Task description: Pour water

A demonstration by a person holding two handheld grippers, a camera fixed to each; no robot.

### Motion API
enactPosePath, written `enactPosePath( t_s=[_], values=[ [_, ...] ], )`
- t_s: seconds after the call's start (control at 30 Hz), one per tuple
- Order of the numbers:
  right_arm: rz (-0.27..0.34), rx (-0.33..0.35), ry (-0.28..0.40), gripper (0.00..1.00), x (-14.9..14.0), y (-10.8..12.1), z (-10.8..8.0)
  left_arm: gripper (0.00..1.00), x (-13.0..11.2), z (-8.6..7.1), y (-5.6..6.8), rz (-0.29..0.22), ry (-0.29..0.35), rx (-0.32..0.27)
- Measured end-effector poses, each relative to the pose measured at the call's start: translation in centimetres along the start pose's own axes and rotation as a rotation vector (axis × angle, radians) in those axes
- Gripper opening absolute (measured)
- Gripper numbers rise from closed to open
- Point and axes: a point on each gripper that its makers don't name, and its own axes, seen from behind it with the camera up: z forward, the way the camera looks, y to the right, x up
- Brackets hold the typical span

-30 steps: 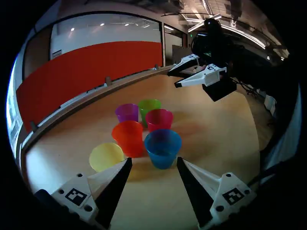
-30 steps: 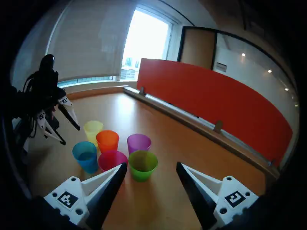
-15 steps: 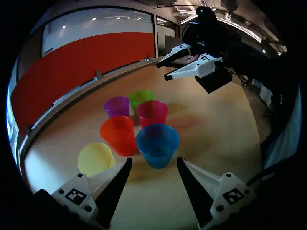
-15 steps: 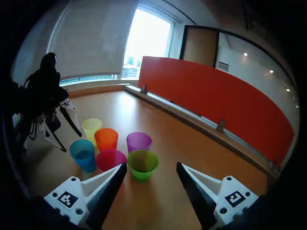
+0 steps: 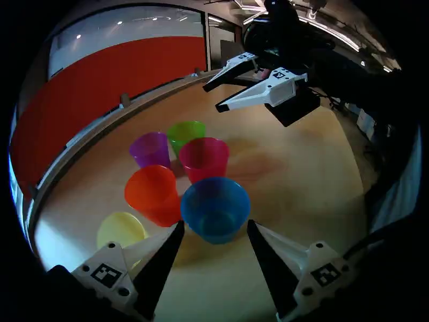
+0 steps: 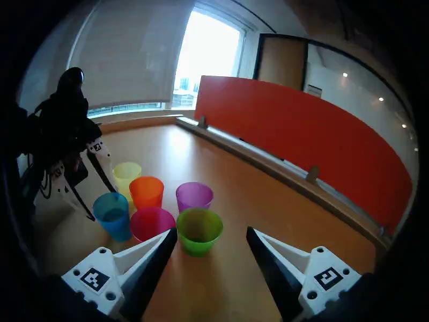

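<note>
1. Left gripper view: the left gripper (image 5: 214,224) is spread wide and grips nothing. The blue cup (image 5: 215,209) stands directly ahead on the table (image 5: 300,172), centred on the gap between the two fingertips and just beyond them.
2. The blue cup is upright, mouth up, long axis vertical. It is the nearest of six cups in a tight cluster. The orange cup (image 5: 153,193) is just beside it on the view's left and the pink cup (image 5: 204,158) just behind. The purple cup (image 5: 151,150) and green cup (image 5: 186,134) stand farther back, and the yellow cup (image 5: 120,229) is low at the left.
3. Right gripper view: the right gripper (image 6: 211,231) is likewise spread and empty. The green cup stands straight ahead of it, upright, just beyond the tips.
4. The same view shows the left gripper reaching down with one finger at each side of the blue cup. Whether either touches the wall cannot be told.
5. Judgement: the left gripper is nearer the blue cup, the right nearer the green cup. A straight advance, then closure across the wall, should suffice for either grasp.
6. Caution: the orange cup leaves little room for the finger on that side.
7. The water level in any cup cannot be read with confidence.
</note>
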Motion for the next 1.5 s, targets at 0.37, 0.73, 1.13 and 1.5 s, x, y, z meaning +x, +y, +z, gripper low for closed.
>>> enactPosePath(
  t_s=[0.37, 0.73, 1.13, 1.5],
  values=[
    [0.002, 0.004, -0.003, 1.00, -0.7, 0.2, 0.6, 0.86, 0.2, 1.4, -0.1, 0.006, -0.019, -0.012],
    [0.002, 0.006, -0.006, 1.00, -0.8, 0.2, 1.0, 0.86, 0.1, 2.5, 0.1, 0.017, -0.034, -0.019],
    [0.000, 0.008, -0.011, 1.00, -0.7, 0.3, 1.5, 0.86, -0.3, 3.3, 0.0, 0.040, -0.049, -0.011],
    [-0.016, 0.018, -0.035, 1.00, -1.3, 0.3, 2.2, 0.82, -0.2, 3.3, 0.0, 0.046, -0.034, -0.006]
  ],
)
